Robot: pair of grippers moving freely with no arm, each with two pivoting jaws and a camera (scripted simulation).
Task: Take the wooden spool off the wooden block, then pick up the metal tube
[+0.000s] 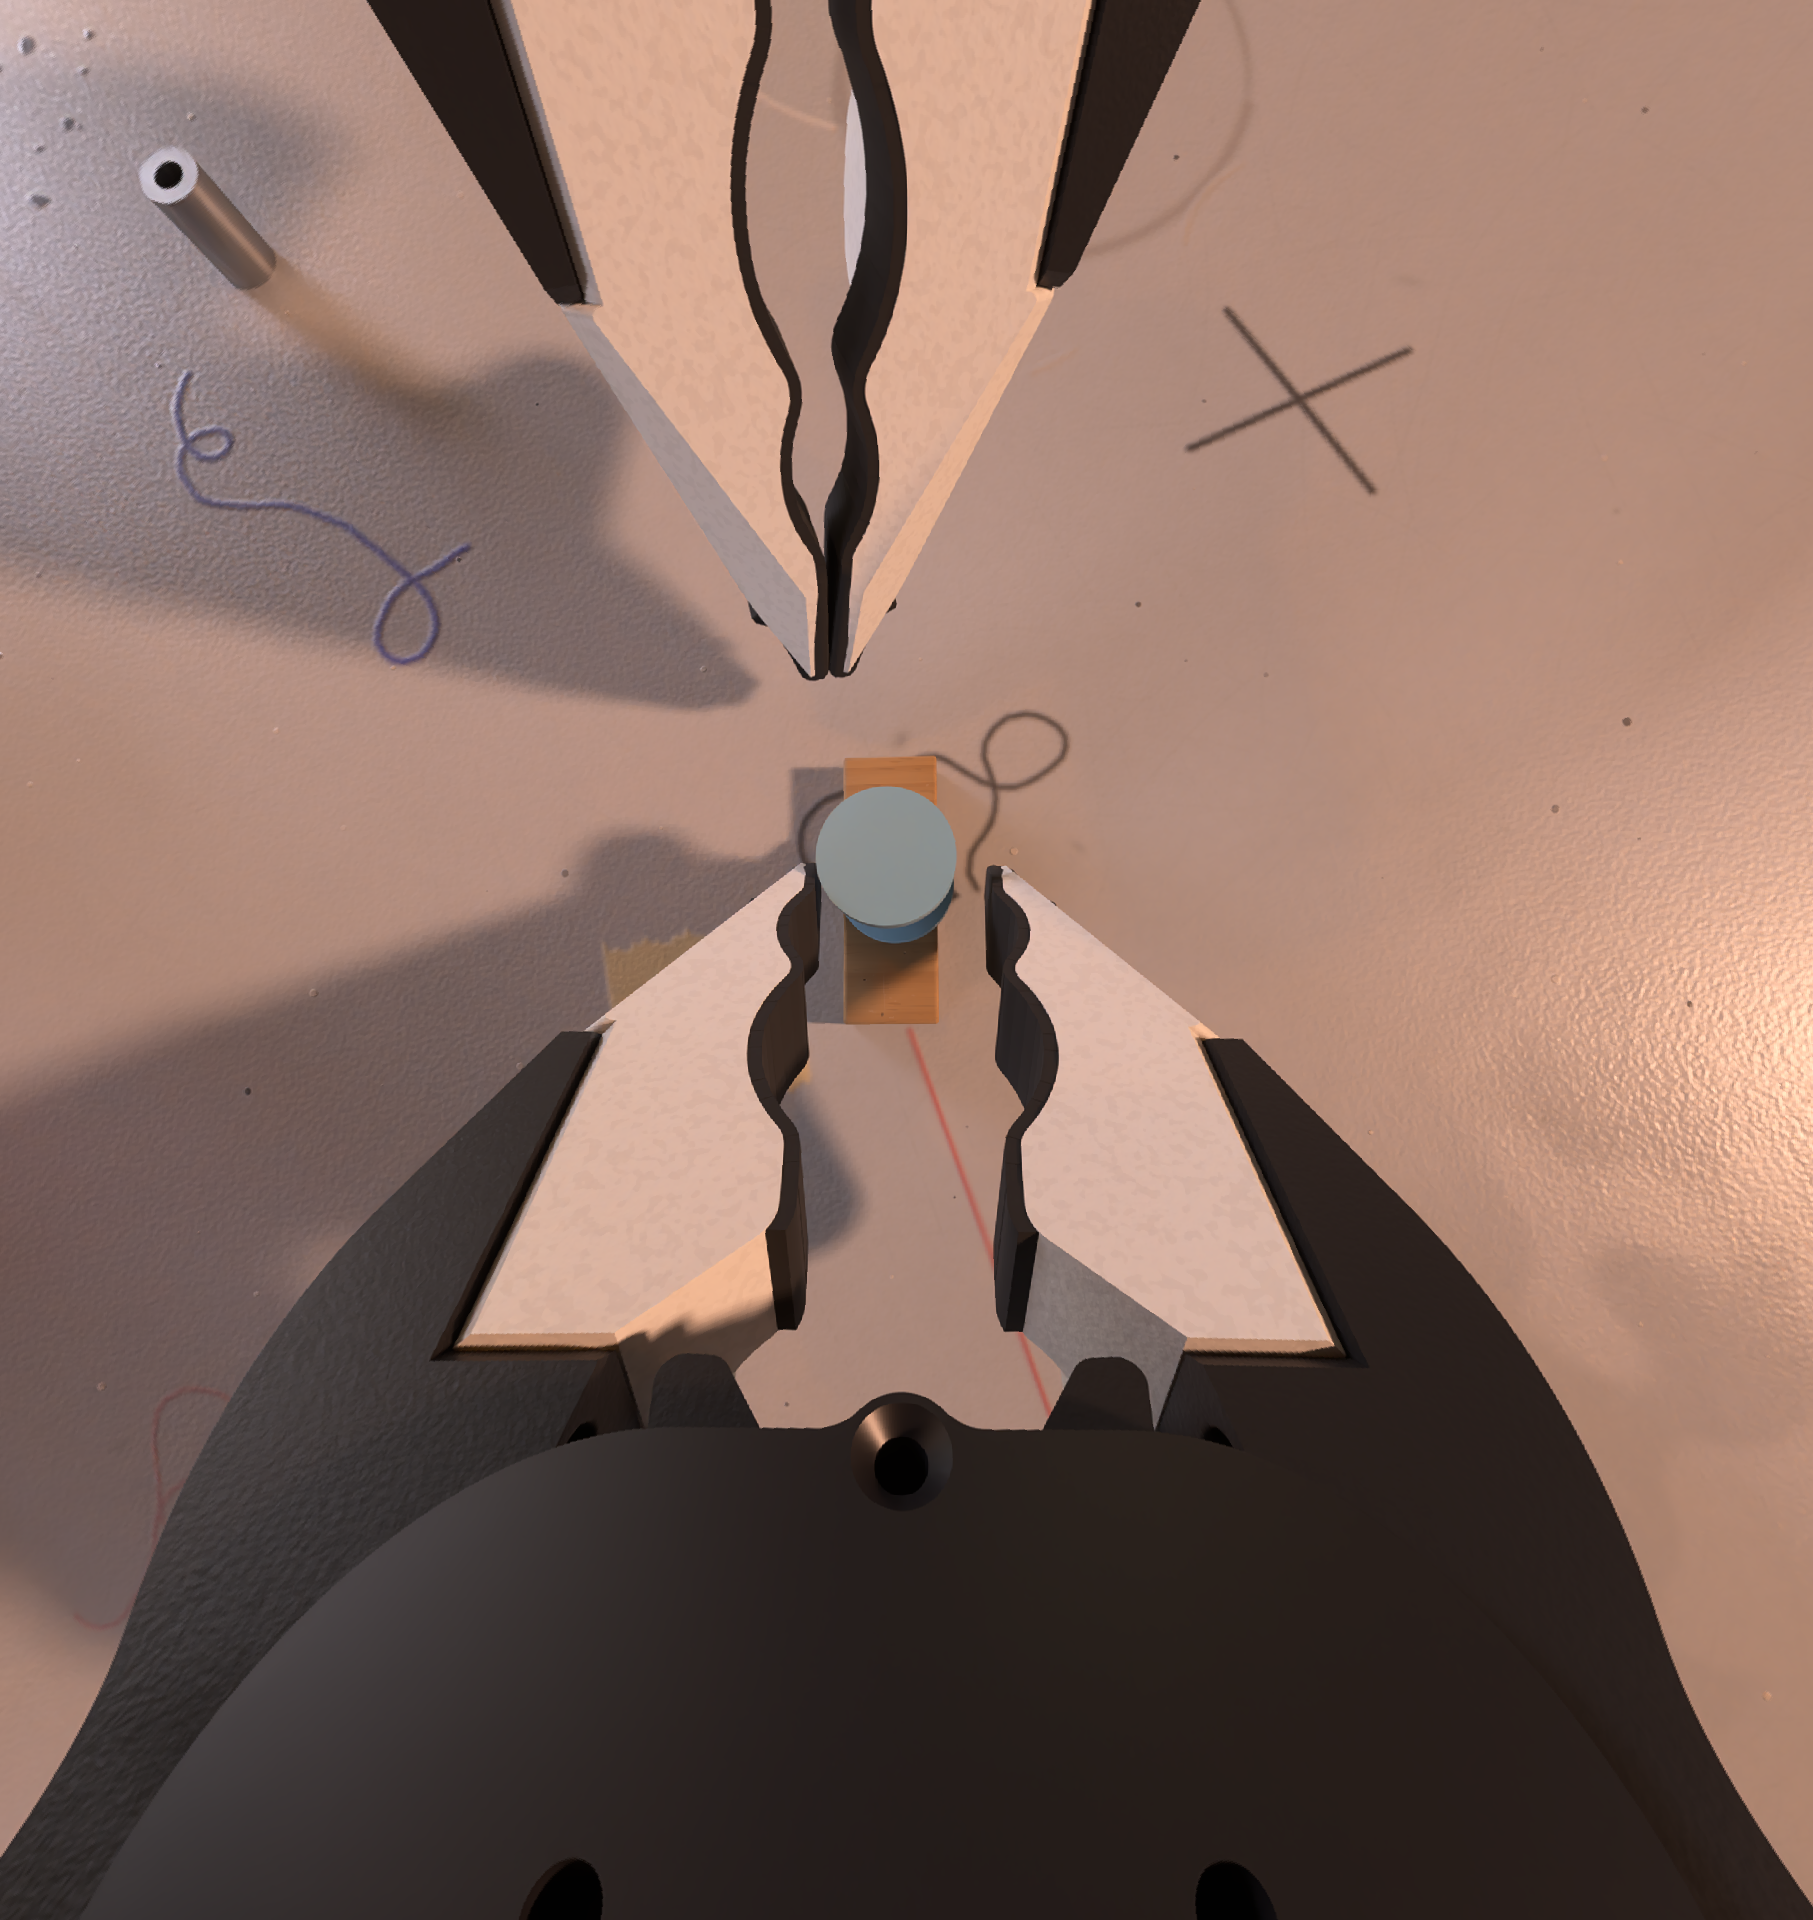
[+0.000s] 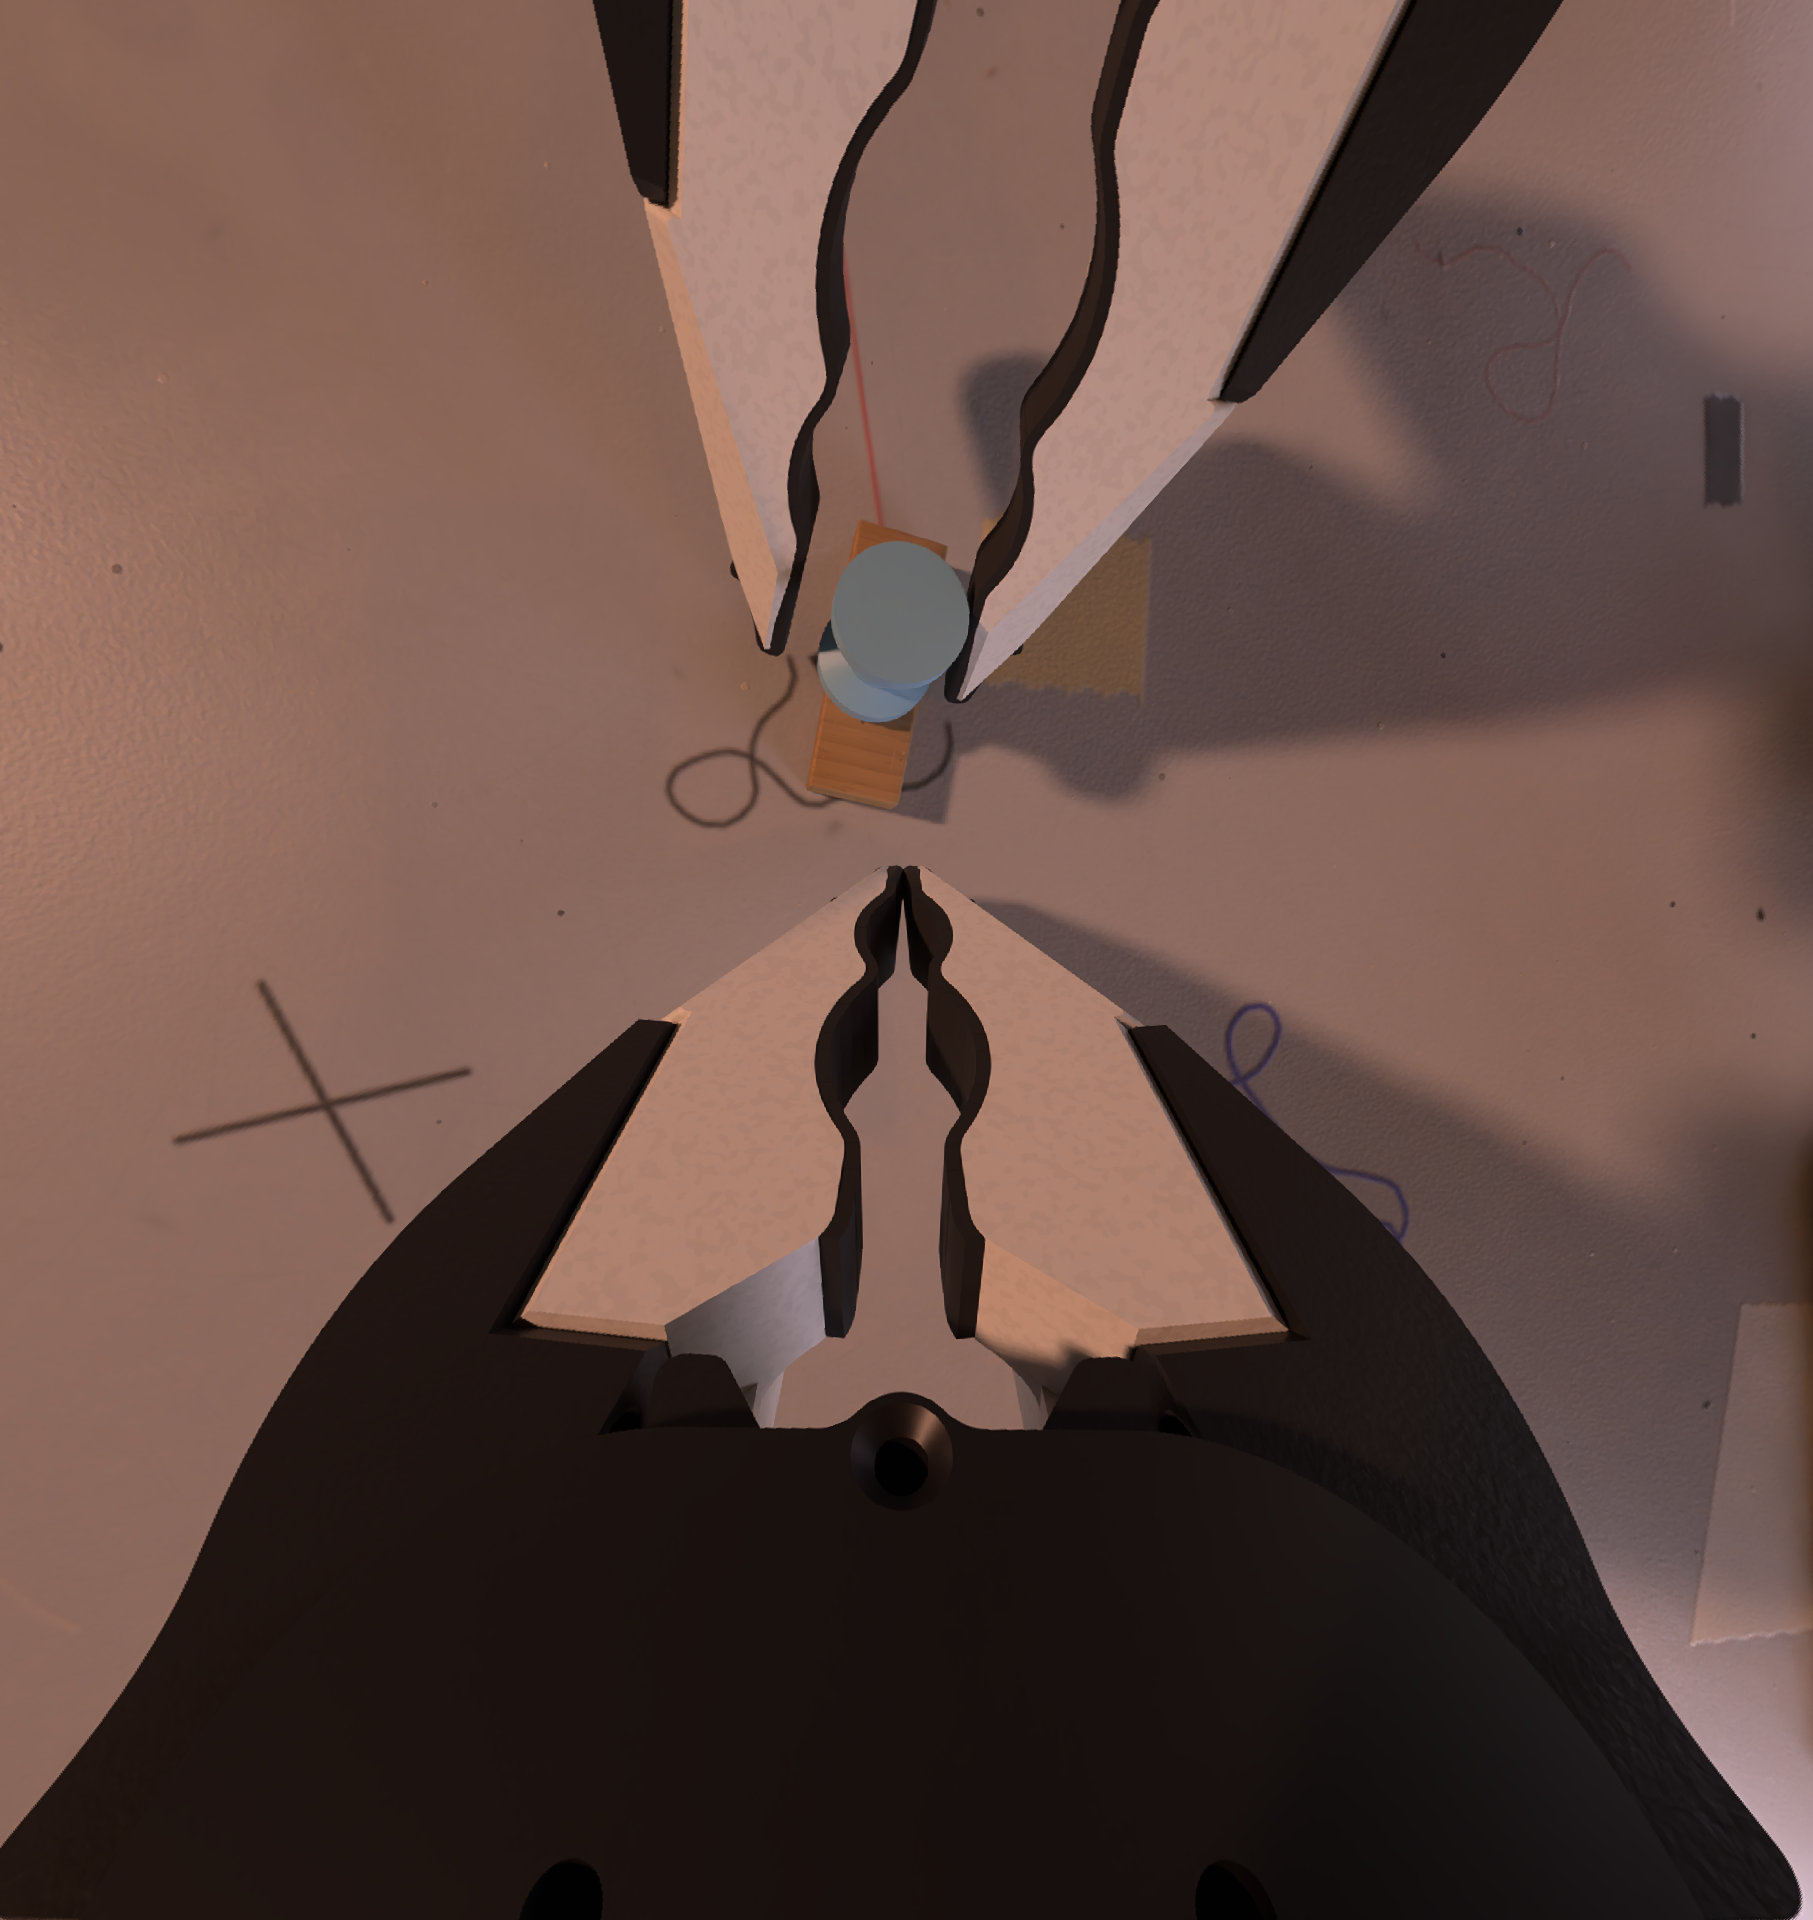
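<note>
Spool (image 1: pixel 884 854), pale blue-grey, sat on the oblong wooden block (image 1: pixel 889 992); left hand-held gripper (image 1: pixel 899 875) spread around it, right hand-held gripper (image 2: pixel 901 875) pressed together, grey metal tube (image 1: pixel 208 218) untouched.

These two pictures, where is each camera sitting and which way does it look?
Left wrist view: rides on the left tool, looking down along its open fingers at the spool on the wooden block; the metal tube stands far off.
Right wrist view: rides on the right tool, fingers shut, facing the opposite way, short of the block.
Shared: both show the spool, the block, a drawn cross on the table, and each other's tool.
</note>
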